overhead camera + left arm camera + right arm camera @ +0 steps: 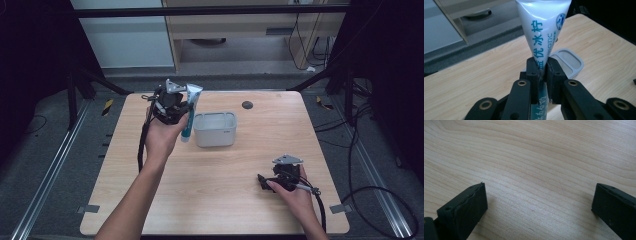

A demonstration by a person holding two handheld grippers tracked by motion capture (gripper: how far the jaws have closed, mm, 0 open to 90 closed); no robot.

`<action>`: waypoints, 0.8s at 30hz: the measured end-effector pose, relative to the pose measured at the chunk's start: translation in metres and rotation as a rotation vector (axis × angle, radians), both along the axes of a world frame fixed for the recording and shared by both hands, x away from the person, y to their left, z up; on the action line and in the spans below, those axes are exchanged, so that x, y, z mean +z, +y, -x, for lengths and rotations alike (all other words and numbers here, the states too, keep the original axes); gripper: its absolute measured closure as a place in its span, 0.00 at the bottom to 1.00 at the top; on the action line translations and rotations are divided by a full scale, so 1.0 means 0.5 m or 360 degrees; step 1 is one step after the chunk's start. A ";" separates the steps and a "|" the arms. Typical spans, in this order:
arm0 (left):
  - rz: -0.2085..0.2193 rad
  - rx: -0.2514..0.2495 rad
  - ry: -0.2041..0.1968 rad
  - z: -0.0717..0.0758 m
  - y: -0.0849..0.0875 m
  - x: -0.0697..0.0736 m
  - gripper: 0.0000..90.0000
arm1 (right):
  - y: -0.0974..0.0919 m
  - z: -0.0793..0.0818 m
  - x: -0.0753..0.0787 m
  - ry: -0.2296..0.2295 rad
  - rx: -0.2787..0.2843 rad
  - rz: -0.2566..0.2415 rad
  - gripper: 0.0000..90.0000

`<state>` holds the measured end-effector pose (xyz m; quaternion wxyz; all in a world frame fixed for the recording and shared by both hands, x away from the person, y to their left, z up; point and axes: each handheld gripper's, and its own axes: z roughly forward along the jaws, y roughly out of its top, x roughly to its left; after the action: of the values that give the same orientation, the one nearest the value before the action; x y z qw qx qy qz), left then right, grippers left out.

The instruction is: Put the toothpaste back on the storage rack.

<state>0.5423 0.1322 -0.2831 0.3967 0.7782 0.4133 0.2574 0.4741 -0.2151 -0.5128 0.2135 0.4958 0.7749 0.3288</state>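
Note:
A white and teal toothpaste tube (191, 111) hangs upright above the table's back left, its flat crimped end up and its cap end down. My left gripper (184, 111) is shut on it near the middle; in the left gripper view the pads (534, 72) pinch the tube (543, 32) flat. Just right of the tube stands a grey rectangular bin (215, 129), which lies beyond and below the jaws as a rounded grey rim (569, 61). My right gripper (261, 181) rests low over the front right of the table, open, with bare wood between its fingers (466, 207).
The wooden table (220, 185) has a small black round cap (247, 105) near its back edge. Cables trail from both grippers toward the table's front. Metal rails and floor cables run along both sides of the table.

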 end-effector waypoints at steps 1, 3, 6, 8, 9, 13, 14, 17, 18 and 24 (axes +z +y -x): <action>0.0009 0.0001 -0.0015 0.000 0.000 0.001 0.90 | 0.000 0.000 0.000 0.0000 -0.0001 0.0000 0.00; 0.0035 0.0003 -0.0042 0.000 -0.004 0.004 0.90 | 0.000 0.000 0.000 0.0000 0.0000 0.0000 0.00; 0.0032 0.0001 -0.0070 -0.001 -0.008 0.008 0.90 | 0.000 0.000 0.000 0.0000 0.0000 0.0000 0.00; 0.0044 -0.0002 -0.0079 -0.003 -0.011 0.010 0.90 | 0.000 0.000 0.000 0.0000 0.0000 0.0000 0.00; 0.0055 0.0006 -0.0097 -0.003 -0.013 0.011 0.90 | 0.000 0.000 0.000 0.0000 -0.0001 0.0000 0.00; 0.0079 -0.0001 -0.0124 -0.007 -0.020 0.013 0.90 | 0.000 0.000 0.000 0.0000 0.0000 0.0000 0.00; 0.0089 -0.0005 -0.0124 -0.009 -0.021 0.014 0.90 | 0.000 0.000 0.000 0.0000 0.0000 0.0000 0.00; 0.0116 -0.0007 -0.0148 -0.016 -0.025 0.015 0.90 | 0.000 0.000 0.000 0.0003 -0.0001 0.0001 0.00; 0.0124 -0.0010 -0.0159 -0.019 -0.026 0.015 0.90 | 0.000 0.000 0.000 0.0002 0.0000 0.0001 0.00; 0.0135 -0.0023 -0.0207 -0.030 -0.036 0.012 0.90 | 0.000 0.000 0.000 0.0002 -0.0002 -0.0003 0.00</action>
<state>0.5575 0.1140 -0.2770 0.4570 0.7453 0.3917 0.2869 0.4739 -0.2151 -0.5126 0.2127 0.4966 0.7746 0.3290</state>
